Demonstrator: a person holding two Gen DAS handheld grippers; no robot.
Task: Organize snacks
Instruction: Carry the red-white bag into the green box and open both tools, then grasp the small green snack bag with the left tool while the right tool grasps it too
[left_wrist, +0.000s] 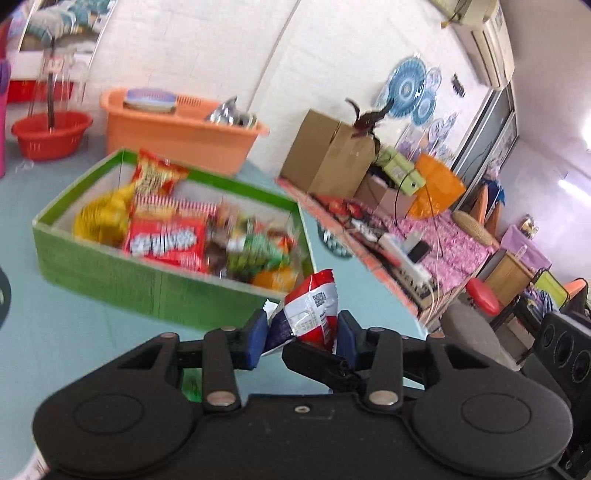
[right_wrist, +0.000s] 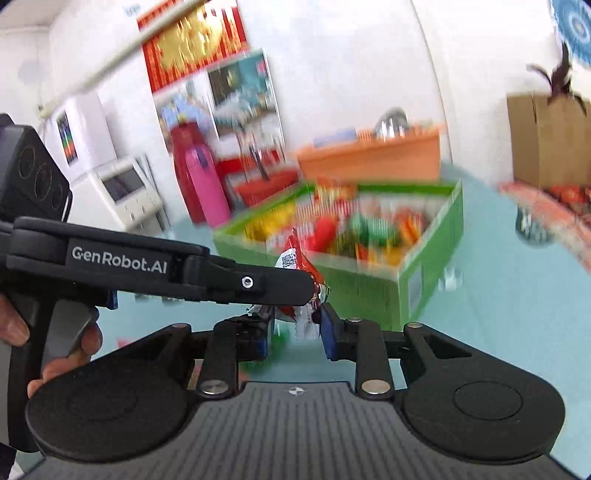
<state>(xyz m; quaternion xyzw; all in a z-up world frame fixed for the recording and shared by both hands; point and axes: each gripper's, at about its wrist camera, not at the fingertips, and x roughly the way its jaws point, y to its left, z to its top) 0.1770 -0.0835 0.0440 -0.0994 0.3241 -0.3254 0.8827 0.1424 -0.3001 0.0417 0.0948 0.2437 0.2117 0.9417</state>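
A green box (left_wrist: 110, 266) full of snack packets stands on the pale blue table; it also shows in the right wrist view (right_wrist: 428, 266). My left gripper (left_wrist: 301, 338) is shut on a red and white snack packet (left_wrist: 314, 310), held just in front of the box's near right corner. In the right wrist view the left gripper (right_wrist: 295, 284) reaches in from the left with that packet (right_wrist: 299, 262). My right gripper (right_wrist: 295, 332) sits just below it, its blue pads on either side of the packet's lower end (right_wrist: 306, 325); whether they press on it is unclear.
An orange basin (left_wrist: 177, 129) with dishes and a red basket (left_wrist: 51, 133) stand behind the box. A cardboard box (left_wrist: 328, 155) and clutter lie on a pink-covered surface to the right. A pink thermos (right_wrist: 199, 177) stands at the back left.
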